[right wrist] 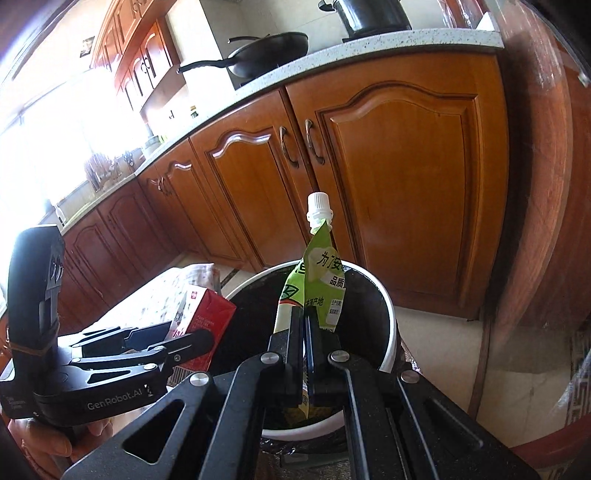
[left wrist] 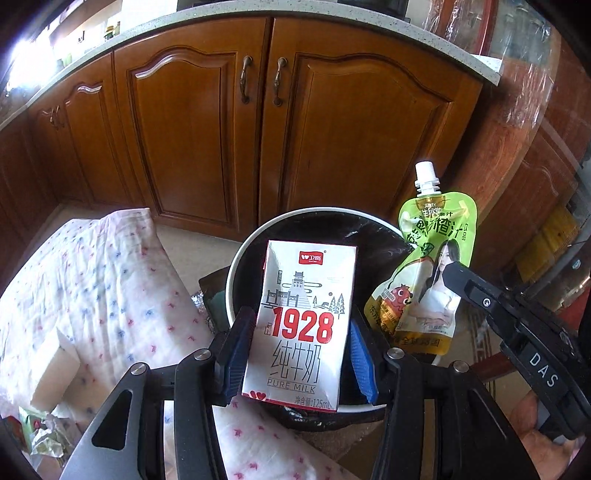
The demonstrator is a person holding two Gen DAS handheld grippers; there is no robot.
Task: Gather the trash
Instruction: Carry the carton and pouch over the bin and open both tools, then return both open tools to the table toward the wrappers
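My left gripper (left wrist: 295, 343) is shut on a white milk carton (left wrist: 301, 321) printed "1928", held upright over the white-rimmed trash bin (left wrist: 236, 266) with a black liner. Its blue pads (left wrist: 360, 354) press the carton's two sides. To the right, my right gripper (left wrist: 454, 275) holds a green drink pouch (left wrist: 428, 266) with a white cap, above the bin's right rim. In the right wrist view, my right gripper (right wrist: 304, 325) is shut on the green pouch (right wrist: 317, 280) over the trash bin (right wrist: 388, 310). The left gripper (right wrist: 177, 343) and red-sided milk carton (right wrist: 207, 321) hang at the bin's left rim.
Brown wooden cabinet doors (left wrist: 207, 122) under a speckled counter stand right behind the bin. A table with a white patterned cloth (left wrist: 92, 288) lies to the left, with crumpled wrappers (left wrist: 44, 435) at its near corner. A wok (right wrist: 273, 48) and a pot (right wrist: 369, 14) sit on the counter.
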